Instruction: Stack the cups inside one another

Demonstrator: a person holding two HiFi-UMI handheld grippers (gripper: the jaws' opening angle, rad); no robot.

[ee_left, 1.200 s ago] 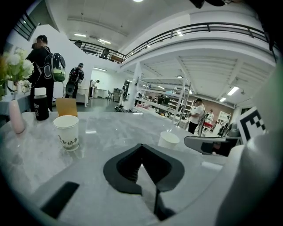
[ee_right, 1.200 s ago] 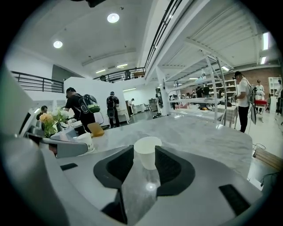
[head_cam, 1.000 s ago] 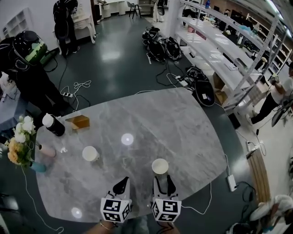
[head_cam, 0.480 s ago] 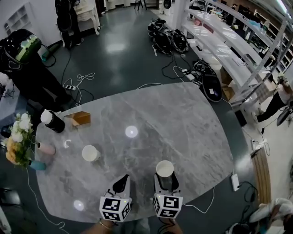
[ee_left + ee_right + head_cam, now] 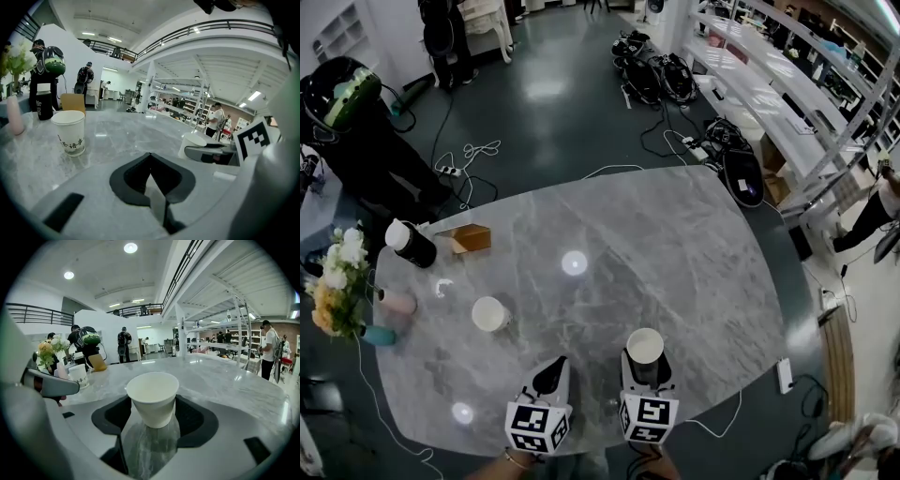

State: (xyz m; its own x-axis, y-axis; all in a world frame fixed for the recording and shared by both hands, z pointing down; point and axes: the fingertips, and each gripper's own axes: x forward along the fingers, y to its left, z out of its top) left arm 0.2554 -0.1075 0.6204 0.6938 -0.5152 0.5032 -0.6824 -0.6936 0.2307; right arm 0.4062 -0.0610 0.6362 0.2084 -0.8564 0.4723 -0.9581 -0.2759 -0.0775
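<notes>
1. In the lower middle of the head view is the left gripper (image 5: 549, 375). Its jaws are pressed together and nothing is between them.
2. Just to the right of it is the right gripper (image 5: 646, 362). Its jaws have just been opening and now stand wide apart. A white paper cup (image 5: 152, 397) stands upright between them on the grey marble table (image 5: 694, 253). The pads do not press on it.
3. Further up and to the left stands the second cup (image 5: 489, 314). It is upright, has dark print on its wall, and is well apart from the first one.
4. At the left edge of the table are a pink bottle (image 5: 397, 302) and flowers (image 5: 336, 281). Above them a black bottle (image 5: 411, 246) stands near a brown box (image 5: 471, 238).
5. Beyond the table, in the upper part of the frame, cables (image 5: 469, 159) lie on the dark floor.
</notes>
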